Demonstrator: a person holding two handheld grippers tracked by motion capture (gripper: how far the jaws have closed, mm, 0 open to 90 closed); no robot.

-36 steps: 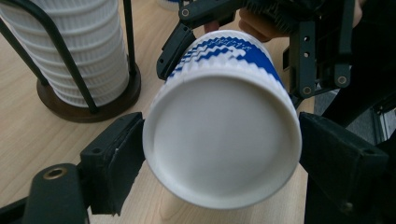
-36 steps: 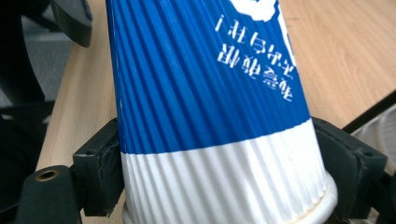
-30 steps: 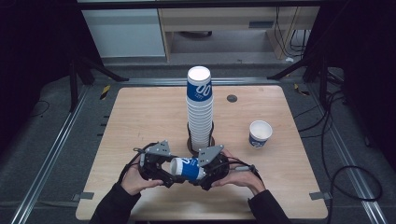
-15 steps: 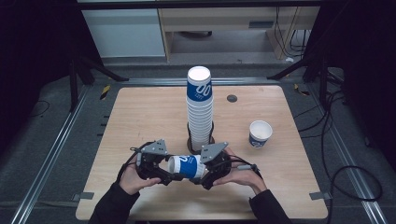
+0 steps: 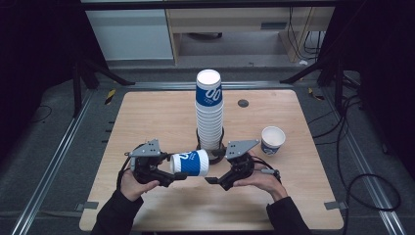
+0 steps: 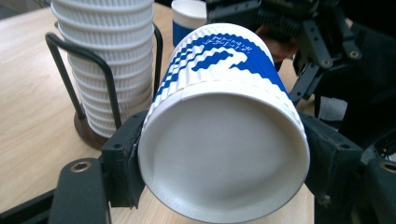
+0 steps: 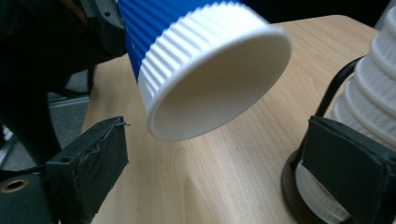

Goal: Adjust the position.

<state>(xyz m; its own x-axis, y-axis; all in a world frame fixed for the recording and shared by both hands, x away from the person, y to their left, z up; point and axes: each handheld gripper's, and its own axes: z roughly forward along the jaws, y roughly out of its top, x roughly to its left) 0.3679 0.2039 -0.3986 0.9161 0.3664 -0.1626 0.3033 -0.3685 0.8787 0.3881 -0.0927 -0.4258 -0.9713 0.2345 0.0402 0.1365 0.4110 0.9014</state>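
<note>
1. Cup (image 5: 190, 163): paper, ribbed wall, blue band with white wavy print, white at both ends. It lies on its side above the tabletop (image 5: 147, 117), between the two grippers, just in front of the stack (image 5: 209, 110). The left gripper view shows its flat, round white bottom (image 6: 224, 154); the right gripper view shows its open mouth with a smooth white inside (image 7: 210, 88).
2. Left gripper (image 5: 169, 171): black fingers (image 6: 123, 158) clamped on the cup's narrow end, one pad on each side.
3. Right gripper (image 5: 215, 180): black, grey plate on top; fingers (image 7: 93, 158) have just been opening and now stand spread wide, clear of the cup's mouth, nothing pressed between them.
4. Stack: tall column of nested ribbed cups, white with a blue one on top, upright in a black wire holder (image 6: 84, 74) with a round dark base.
5. Second cup (image 5: 272, 139): same make, upright, mouth up, right of the stack and apart from it.
6. Tabletop: pale wood grain, rounded corners.
</note>
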